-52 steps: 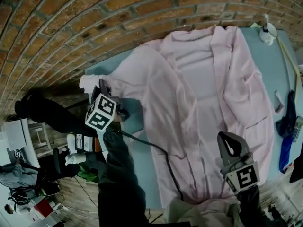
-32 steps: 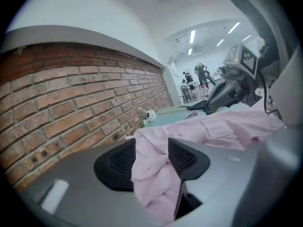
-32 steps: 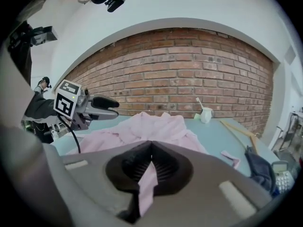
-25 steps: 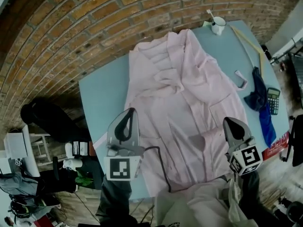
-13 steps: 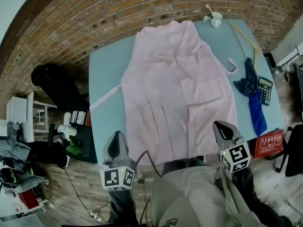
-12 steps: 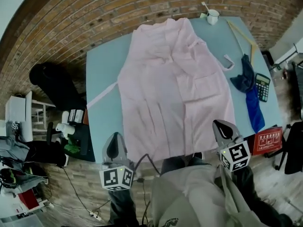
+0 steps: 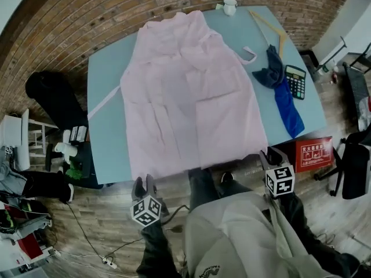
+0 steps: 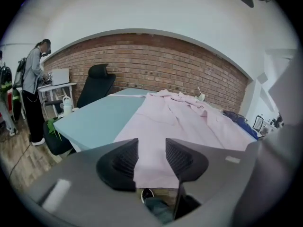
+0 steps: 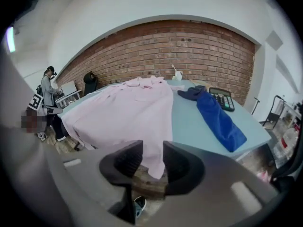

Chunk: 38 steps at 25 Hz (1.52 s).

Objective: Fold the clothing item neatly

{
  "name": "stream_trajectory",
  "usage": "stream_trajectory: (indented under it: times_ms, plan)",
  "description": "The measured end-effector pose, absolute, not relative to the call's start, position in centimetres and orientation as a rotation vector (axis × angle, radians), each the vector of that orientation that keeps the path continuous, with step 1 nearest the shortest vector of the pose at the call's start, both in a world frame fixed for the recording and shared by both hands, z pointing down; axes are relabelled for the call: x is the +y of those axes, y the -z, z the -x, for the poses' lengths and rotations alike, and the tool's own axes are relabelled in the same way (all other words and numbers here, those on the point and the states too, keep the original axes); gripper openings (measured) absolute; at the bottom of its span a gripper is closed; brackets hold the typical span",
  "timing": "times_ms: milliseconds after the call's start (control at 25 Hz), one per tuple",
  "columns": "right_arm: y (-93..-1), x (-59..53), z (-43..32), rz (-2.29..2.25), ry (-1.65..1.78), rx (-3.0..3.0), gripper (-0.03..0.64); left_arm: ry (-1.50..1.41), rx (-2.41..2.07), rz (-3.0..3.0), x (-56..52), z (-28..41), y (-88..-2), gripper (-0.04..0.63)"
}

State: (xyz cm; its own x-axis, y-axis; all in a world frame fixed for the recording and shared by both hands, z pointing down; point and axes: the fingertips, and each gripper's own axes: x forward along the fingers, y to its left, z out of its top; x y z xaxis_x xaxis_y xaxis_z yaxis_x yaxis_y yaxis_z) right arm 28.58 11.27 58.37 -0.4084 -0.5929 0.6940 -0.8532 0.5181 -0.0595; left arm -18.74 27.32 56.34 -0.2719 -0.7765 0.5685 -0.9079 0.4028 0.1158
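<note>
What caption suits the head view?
Pale pink cloth garment spread on the light blue table; left claw and right claw, both empty, opening off its near edge.

The left gripper (image 7: 144, 183) and right gripper (image 7: 272, 155) are dark grey, each with 2 ribbed black pads (image 8: 127, 160), jaws opening with nothing between them

Behind each gripper's jaws sits a white cube (image 7: 146, 211) with black square markers

A black cable (image 7: 174, 209) trails behind the left cube

Dark sleeves (image 7: 155, 249), pale beige top (image 7: 232, 236)
</note>
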Motion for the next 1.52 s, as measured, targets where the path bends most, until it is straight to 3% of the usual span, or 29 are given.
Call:
stream_trajectory:
  times_ms: [240, 400, 720, 920, 960, 1000, 1080, 1120, 1160, 1520]
  plan:
    - [-62.8, 12.2, -30.3, -1.161, -0.619, -2.120, 0.195, -0.150, -2.120, -1.300, 30.6, 19.1, -60.3, 0.356]
    - [-64.3, 11.6, -32.0, -1.201, -0.734, -2.165, 0.204, -0.117, -2.070, -1.329, 31.1, 19.6, -63.1, 0.442]
    - [-65.2, 11.6, -30.3, -1.156, -0.851, -2.277, 0.206, 0.173, -1.907, -1.459, 30.4, 23.5, -64.9, 0.541]
    - [-65.1, 11.1, -28.8, -1.064, -0.964, -2.354, 0.204, 0.073, -1.662, -1.672, 28.4, 20.1, -66.7, 0.540]
    - [-65.2, 11.1, -28.4, -1.044, -0.959, -2.355, 0.204, 0.062, -1.634, -1.690, 28.1, 19.6, -66.9, 0.532]
    - [-65.2, 11.1, -28.2, -1.034, -0.945, -2.352, 0.201, 0.052, -1.627, -1.690, 28.0, 19.3, -67.0, 0.472]
    - [-65.1, 11.3, -28.3, -1.051, -0.905, -2.333, 0.156, 0.014, -1.673, -1.646, 28.6, 19.3, -67.2, 0.216]
    - [-64.9, 11.5, -28.6, -1.067, -0.888, -2.323, 0.090, -0.003, -1.710, -1.617, 29.1, 19.4, -67.2, 0.083]
    - [-64.5, 11.8, -28.9, -1.080, -0.875, -2.319, 0.033, -0.007, -1.741, -1.592, 29.7, 19.3, -67.0, 0.021]
    - [-59.4, 14.5, -29.6, -1.016, -0.886, -2.349, 0.015, 0.059, -1.765, -1.609, 33.5, 15.5, -60.6, 0.018]
